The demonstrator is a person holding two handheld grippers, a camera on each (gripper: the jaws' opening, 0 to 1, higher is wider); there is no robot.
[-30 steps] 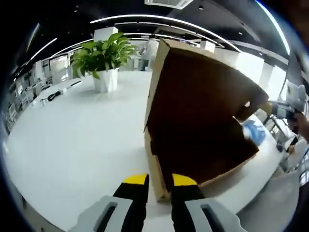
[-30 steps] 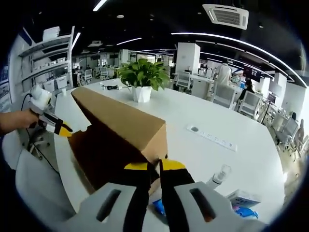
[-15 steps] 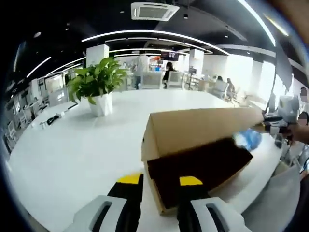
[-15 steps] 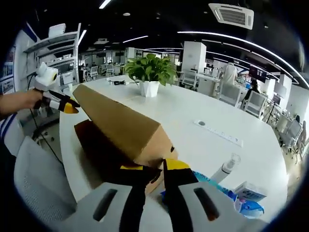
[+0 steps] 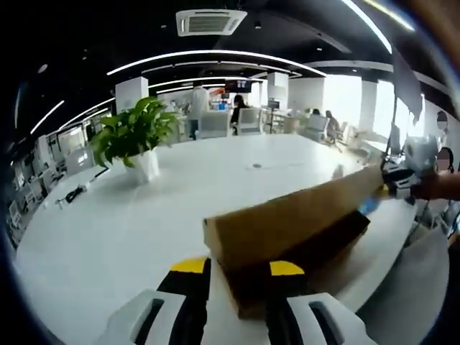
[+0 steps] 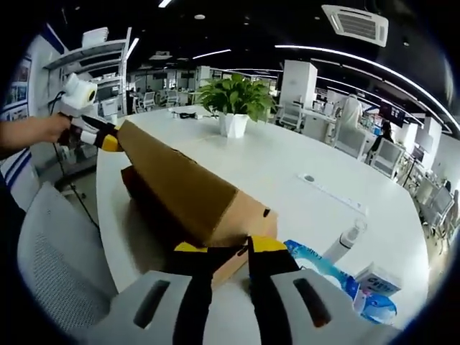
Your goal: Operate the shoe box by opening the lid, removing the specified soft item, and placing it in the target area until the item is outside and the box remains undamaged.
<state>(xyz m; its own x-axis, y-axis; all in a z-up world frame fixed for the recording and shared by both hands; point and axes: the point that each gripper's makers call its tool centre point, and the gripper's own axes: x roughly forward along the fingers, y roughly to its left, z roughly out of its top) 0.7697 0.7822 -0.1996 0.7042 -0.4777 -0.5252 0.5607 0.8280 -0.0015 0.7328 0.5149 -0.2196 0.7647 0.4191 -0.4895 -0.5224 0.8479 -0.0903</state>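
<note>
A brown cardboard shoe box (image 5: 309, 248) lies on the white table (image 5: 108, 215). Its hinged lid (image 5: 287, 215) slopes low over the box, with a dark gap still showing beneath. My left gripper (image 5: 238, 267) is shut on the lid's near corner. In this view my right gripper (image 5: 392, 185) holds the far end. In the right gripper view the lid (image 6: 187, 187) runs away from my right gripper (image 6: 228, 246), which is shut on its corner. My left gripper (image 6: 97, 136) grips the far corner there. A blue soft packet (image 6: 316, 262) lies beside the box.
A potted green plant (image 6: 233, 100) stands mid-table, also in the left gripper view (image 5: 133, 136). A spray bottle (image 6: 345, 241) and a small blue-and-white box (image 6: 374, 282) sit right of the shoe box. A white chair (image 6: 57, 266) stands at the table edge.
The lid has swung down from nearly upright to a low slope over the box, both grippers going down with it.
</note>
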